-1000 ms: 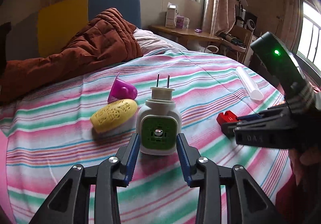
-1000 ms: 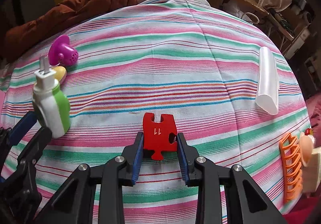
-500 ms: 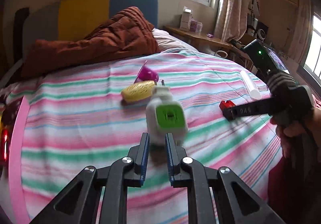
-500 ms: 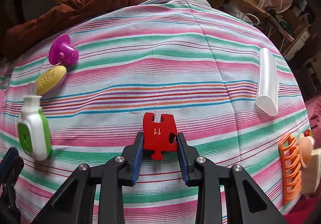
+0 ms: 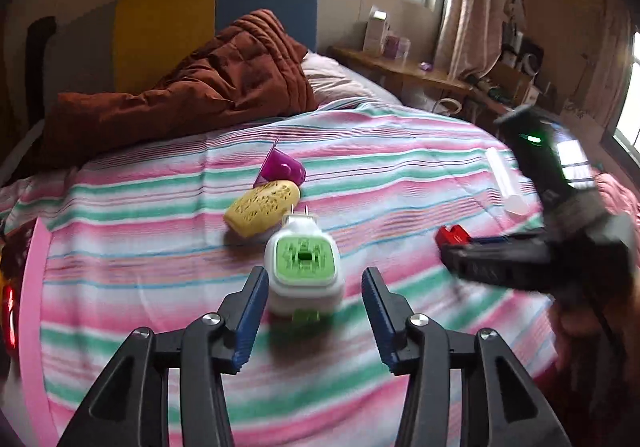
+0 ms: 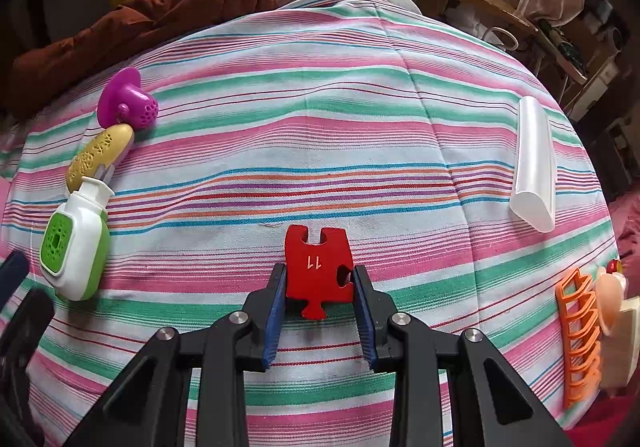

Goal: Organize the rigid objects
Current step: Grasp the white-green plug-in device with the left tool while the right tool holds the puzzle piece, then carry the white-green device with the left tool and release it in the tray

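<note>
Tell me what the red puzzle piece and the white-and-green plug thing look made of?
Red puzzle piece: matte, flat and thick, probably painted wood or dense foam; an engraved-looking number shows. White-and-green plug-in: smooth moulded plastic with a soft sheen, and two metal prongs.

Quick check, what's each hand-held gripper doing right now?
Left hand-held gripper: jaws opening, clear of the plug-in that lies between them on the bed.
Right hand-held gripper: shut on the red puzzle piece.
</note>
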{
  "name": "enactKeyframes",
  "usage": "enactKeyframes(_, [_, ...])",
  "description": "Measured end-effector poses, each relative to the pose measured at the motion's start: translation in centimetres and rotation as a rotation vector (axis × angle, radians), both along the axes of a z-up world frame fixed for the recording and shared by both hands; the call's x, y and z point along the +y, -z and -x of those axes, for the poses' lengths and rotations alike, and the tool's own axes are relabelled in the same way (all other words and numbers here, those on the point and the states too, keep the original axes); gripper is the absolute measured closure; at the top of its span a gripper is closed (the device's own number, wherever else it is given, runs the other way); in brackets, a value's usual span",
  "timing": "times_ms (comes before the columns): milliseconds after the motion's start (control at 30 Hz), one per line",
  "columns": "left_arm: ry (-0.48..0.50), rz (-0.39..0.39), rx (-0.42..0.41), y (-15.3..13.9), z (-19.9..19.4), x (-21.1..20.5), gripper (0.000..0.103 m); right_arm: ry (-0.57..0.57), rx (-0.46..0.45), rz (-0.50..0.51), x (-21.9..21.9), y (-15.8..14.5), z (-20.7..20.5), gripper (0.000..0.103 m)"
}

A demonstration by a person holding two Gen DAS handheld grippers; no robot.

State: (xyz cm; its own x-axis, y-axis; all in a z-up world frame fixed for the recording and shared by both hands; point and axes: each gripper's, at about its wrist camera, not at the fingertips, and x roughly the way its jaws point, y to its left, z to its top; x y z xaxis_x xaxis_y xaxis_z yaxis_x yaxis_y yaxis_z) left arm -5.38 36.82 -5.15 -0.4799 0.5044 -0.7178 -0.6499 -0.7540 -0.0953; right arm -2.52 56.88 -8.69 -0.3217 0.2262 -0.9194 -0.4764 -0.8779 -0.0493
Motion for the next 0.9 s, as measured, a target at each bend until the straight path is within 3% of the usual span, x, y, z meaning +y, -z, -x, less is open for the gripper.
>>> enactKeyframes(67, [-0.007,0.043,-0.003,0.8,0.7,1.1,0.047,-0.001,0.001,0.000,0.0,0.1,-0.1,0.071])
enactKeyframes(233, [0.010,0.097,-0.010,3.5,1.6,1.7,0.050,-0.007,0.002,-0.001,0.0,0.1,-0.1,0.071])
enactKeyframes(400, [-0.020,0.040,-0.054,3.8,2.2,0.0,0.050,-0.005,0.010,0.008,0.4,0.1,0.0,0.071])
enactKeyframes(900, [-0.031,-0.007,0.072,1.8,-1.7,-3.9,0.050,-0.106,0.062,-0.003,-2.1,-0.7,0.9,0.071])
